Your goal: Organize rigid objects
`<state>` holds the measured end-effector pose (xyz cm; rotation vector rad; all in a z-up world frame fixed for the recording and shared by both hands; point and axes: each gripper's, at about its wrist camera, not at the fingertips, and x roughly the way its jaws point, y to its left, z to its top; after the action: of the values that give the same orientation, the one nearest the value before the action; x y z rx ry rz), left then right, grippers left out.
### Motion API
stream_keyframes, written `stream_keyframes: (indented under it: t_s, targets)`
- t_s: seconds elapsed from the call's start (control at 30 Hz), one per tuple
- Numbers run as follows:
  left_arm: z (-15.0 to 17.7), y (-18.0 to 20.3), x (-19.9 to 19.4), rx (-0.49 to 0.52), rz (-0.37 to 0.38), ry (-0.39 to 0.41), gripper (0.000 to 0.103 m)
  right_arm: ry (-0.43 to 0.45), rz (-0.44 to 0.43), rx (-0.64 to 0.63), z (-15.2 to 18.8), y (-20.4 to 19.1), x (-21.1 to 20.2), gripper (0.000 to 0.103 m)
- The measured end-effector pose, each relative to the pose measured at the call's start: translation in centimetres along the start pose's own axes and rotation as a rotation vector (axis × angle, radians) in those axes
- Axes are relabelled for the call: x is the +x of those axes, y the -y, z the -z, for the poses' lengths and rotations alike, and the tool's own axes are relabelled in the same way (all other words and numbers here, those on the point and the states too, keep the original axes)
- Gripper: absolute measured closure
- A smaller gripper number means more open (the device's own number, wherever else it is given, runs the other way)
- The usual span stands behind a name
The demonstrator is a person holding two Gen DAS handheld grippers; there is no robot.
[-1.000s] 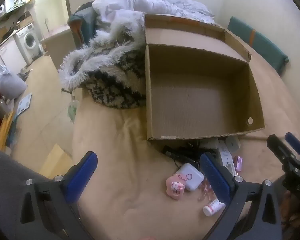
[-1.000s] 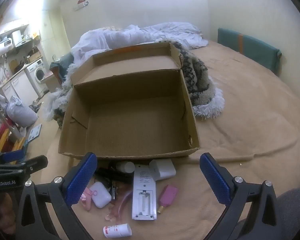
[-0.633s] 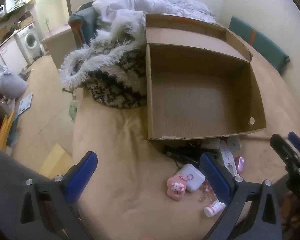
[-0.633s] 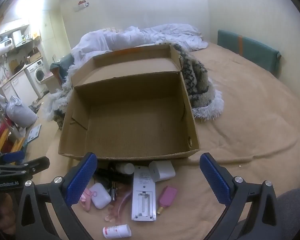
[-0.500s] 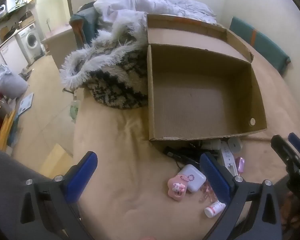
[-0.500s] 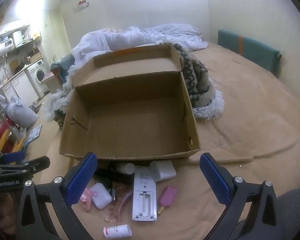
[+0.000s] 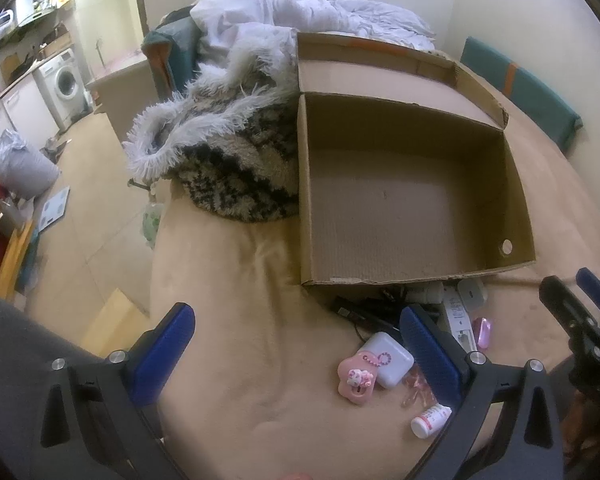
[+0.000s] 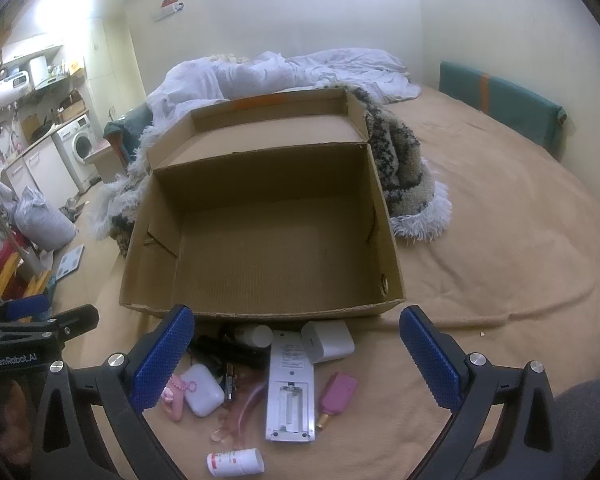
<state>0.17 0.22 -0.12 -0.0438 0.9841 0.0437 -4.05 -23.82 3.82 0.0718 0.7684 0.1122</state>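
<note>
Open cardboard box (image 8: 268, 240) sits on the tan bed (image 8: 500, 240), lid flap folded back, nothing inside that shows. Small items are scattered just in front of its near wall: white remote (image 8: 290, 388) lying back-up with the battery bay uncovered, white charger block (image 8: 327, 341) touching the remote's far end, pink perfume bottle (image 8: 337, 393) just right of the remote, white earbud case (image 8: 202, 389) to its left, pink charm (image 8: 172, 396) touching that case, a loose battery (image 8: 230, 376) between case and remote, white pill bottle (image 8: 236, 461) lying on its side nearest the camera, black cable bundle (image 8: 224, 350) against the box wall, and another small white bottle (image 8: 254, 335) on its side there (label unreadable). Right gripper (image 8: 296, 360) hovers above this pile, jaws spread wide, holding nothing. Left gripper (image 7: 298, 352) also hovers with jaws wide and empty, aimed at bare bed left of the pile; its right blue finger overlaps the remote and cables in the left wrist view. Fuzzy black-and-cream blanket (image 7: 228, 160) bunches against the box's left side, white duvet (image 8: 284, 72) behind. Washing machine (image 7: 66, 80) at far left background.
</note>
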Motion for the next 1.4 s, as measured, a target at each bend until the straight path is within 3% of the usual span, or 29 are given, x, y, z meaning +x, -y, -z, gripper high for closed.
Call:
stream_keyframes:
  t_s: [0.9,1.07,1.4]
  targets:
    - [0.0,-0.4,-0.1,-0.012,-0.020,0.023,0.001,-0.003,-0.003,0.006,0.1,-0.1,0.0,0.000]
    - [-0.2,-0.5,-0.3,0.000,-0.002,0.060,0.001,0.017,-0.018,0.011,0.4,-0.1,-0.3,0.000]
    - [-0.2,-0.5,-1.4,0.047,0.028,0.127,0.001,-0.038,-0.037,0.074,0.4,1.1,0.4,0.000]
